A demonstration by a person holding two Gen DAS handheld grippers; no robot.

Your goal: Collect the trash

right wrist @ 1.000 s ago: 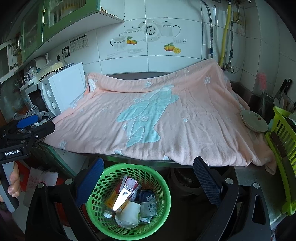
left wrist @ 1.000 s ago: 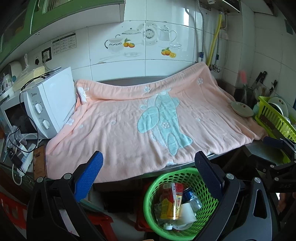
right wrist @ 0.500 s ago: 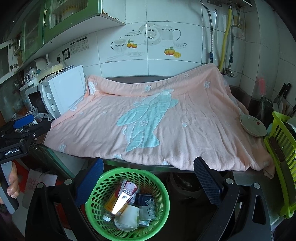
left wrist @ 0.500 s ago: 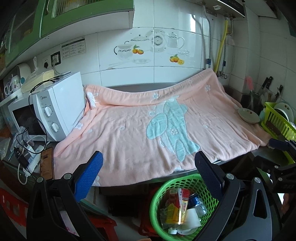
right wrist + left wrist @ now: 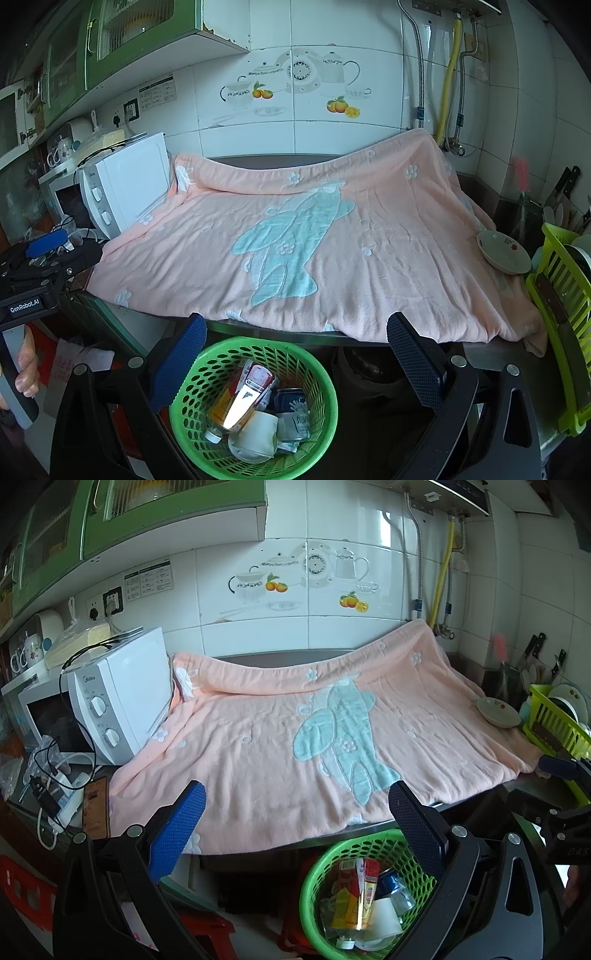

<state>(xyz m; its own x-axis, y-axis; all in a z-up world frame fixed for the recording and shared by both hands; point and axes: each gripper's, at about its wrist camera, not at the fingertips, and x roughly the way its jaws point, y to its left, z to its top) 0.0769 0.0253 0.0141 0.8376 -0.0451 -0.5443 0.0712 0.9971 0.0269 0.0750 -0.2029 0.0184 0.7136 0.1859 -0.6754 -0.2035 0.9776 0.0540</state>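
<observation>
Both grippers, left gripper (image 5: pixel 295 808) and right gripper (image 5: pixel 295 332), hold their jaws apart and empty.
Trash (image 5: pixel 255 410), cartons, can and crumpled cup, fills the green basket (image 5: pixel 321 373) below the desk's front edge.

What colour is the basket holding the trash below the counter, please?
Bright green, a perforated plastic basket; the right wrist view shows it best.

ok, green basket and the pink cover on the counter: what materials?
Green basket: looks like moulded plastic, slightly glossy, with regular perforated walls. Pink cover: soft woven or terry cloth, matte, wrinkled and draping over the counter edge, raised blue pattern.
</observation>
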